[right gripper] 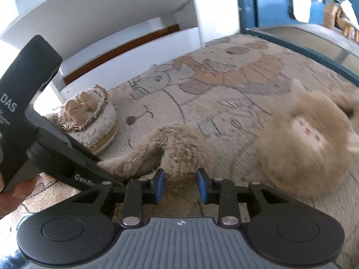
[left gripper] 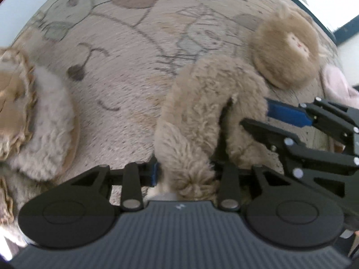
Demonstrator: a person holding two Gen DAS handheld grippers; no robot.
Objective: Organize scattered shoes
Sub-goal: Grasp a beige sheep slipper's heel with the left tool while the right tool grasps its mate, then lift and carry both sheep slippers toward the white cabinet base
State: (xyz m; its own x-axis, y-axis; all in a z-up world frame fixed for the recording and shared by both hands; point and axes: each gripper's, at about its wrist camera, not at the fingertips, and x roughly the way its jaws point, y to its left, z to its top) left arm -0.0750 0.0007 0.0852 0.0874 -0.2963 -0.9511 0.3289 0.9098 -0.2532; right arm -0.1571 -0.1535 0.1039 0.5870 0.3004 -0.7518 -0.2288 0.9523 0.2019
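A tan fluffy slipper lies on a cartoon-patterned rug in the lower middle of the left wrist view, its furry heel collar running down between the fingers of the left hand-held gripper. A blue pad touches the collar's left side, while the right finger is hidden behind the fur, so whether the jaws are clamped on it cannot be told. The right hand-held gripper enters from the right edge of that view, its blue-padded finger lying against the slipper's right side beside the opening. In the right wrist view the same slipper sits in the lower centre, its fuzzy rim between the two blue pads of the right hand-held gripper; the pads stand apart with fur filling the gap, and firm pressure cannot be confirmed. The toe end, a round puff with a small pale animal face, is blurred at the right of that frame; in the left wrist view it appears at upper right. A cream shearling slipper with a ruffled bow rests on the rug at left, well apart from the held one, and it fills the left edge of the left wrist view. A pale pink soft item shows at the right edge there.
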